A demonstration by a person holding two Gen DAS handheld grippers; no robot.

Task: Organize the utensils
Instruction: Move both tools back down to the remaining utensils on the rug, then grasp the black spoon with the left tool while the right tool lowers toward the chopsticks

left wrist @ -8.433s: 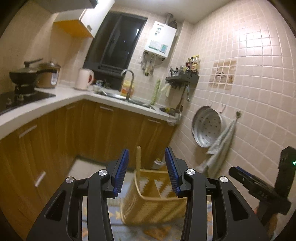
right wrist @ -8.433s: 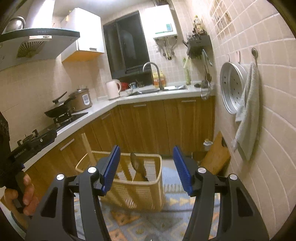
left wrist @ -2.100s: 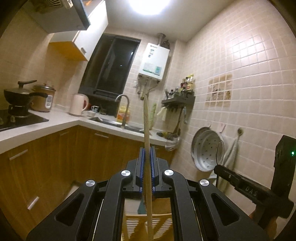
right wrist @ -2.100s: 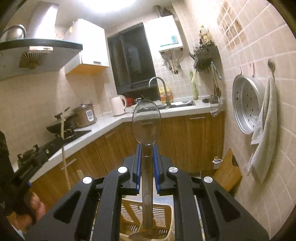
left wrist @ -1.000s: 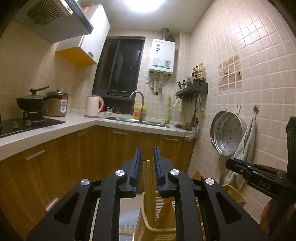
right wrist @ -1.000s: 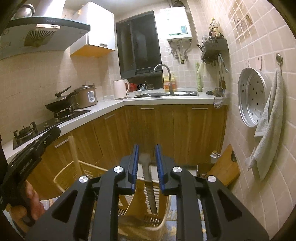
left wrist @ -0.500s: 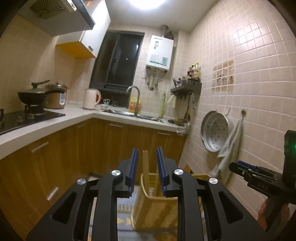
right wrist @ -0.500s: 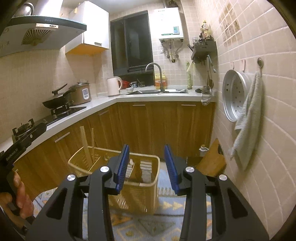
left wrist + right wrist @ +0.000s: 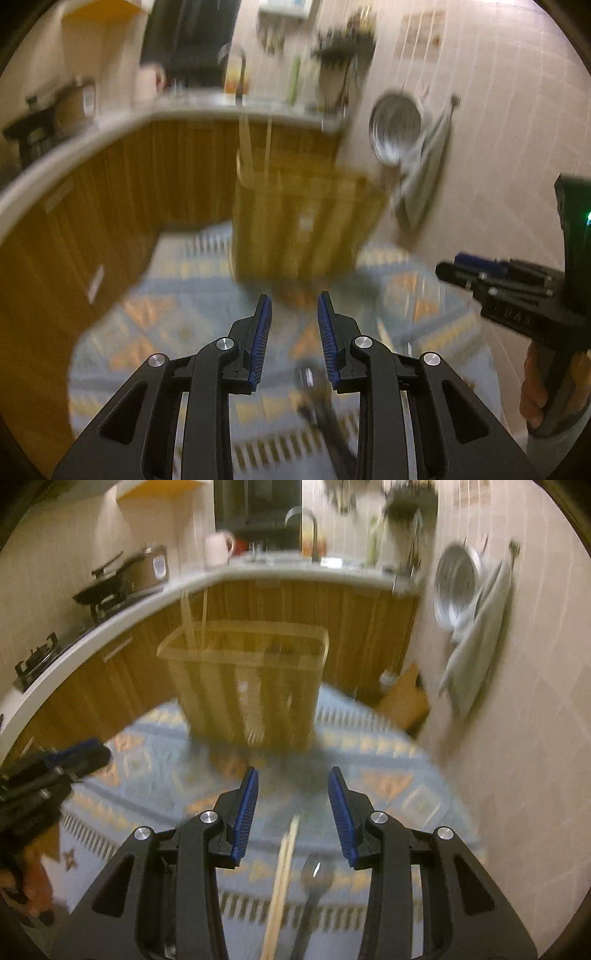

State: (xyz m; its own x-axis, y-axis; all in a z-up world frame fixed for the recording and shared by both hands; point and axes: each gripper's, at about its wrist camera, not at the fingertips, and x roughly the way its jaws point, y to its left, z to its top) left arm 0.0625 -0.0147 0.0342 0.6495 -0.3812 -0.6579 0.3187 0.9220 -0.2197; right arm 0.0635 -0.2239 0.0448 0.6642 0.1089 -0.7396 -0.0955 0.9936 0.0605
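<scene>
A yellow slatted utensil basket [image 9: 251,686] stands on a patterned cloth [image 9: 155,786], with wooden chopsticks [image 9: 194,624] upright in its left compartment; it also shows blurred in the left wrist view [image 9: 299,221]. My right gripper [image 9: 291,786] is open and empty above a pair of wooden chopsticks [image 9: 282,878] and a metal spoon [image 9: 314,882] lying on the cloth. My left gripper [image 9: 293,314] is open and empty over the cloth [image 9: 147,332]; a dark-handled utensil [image 9: 317,402] lies between its fingers.
Wooden cabinets [image 9: 362,627] and a white counter [image 9: 110,624] run behind the basket. A steamer tray [image 9: 458,587] and a towel [image 9: 476,642] hang on the tiled wall at the right. A cutting board [image 9: 404,698] leans below them.
Both grippers have tilted down and pulled back from the basket, fast enough to blur. Both jaws are wider open. Loose utensils on the cloth have come into view.
</scene>
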